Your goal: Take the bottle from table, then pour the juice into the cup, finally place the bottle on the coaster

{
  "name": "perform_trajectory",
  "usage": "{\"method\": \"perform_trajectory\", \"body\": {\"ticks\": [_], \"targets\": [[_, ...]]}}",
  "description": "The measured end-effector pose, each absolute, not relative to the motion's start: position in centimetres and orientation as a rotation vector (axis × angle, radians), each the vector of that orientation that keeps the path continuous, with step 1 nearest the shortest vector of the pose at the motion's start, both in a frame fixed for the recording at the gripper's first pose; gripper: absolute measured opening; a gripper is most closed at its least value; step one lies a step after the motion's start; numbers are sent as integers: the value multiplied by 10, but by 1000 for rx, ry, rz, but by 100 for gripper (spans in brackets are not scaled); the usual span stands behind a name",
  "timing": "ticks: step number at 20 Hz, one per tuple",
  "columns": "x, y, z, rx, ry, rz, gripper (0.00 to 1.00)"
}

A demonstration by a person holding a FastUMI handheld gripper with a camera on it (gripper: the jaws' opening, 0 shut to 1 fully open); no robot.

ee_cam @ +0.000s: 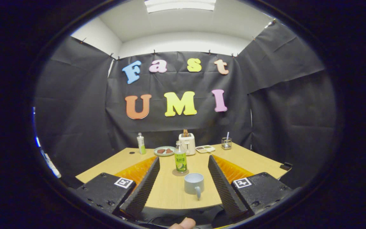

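Two fingers (148, 181) spread wide, gripping nothing | cup (194, 183) between them | bottle (180, 158) upright on coaster (180, 173) beyond.

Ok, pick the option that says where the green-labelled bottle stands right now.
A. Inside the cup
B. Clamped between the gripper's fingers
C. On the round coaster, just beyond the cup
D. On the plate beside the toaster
C: the bottle stands upright on the coaster, just beyond the cup, while the gripper is open, its fingers spread to either side and touching neither.
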State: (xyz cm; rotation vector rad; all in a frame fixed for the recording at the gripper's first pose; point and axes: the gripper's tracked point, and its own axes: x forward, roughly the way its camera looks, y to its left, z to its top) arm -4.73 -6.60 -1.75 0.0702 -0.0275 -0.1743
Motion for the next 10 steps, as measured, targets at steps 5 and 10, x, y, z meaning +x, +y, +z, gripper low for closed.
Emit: {"method": "perform_trajectory", "body": {"ticks": [5,10], "targets": [[-54,-66,-19,41,-45,-211,99],[-57,-61,-18,-5,-56,-218,99]]}}
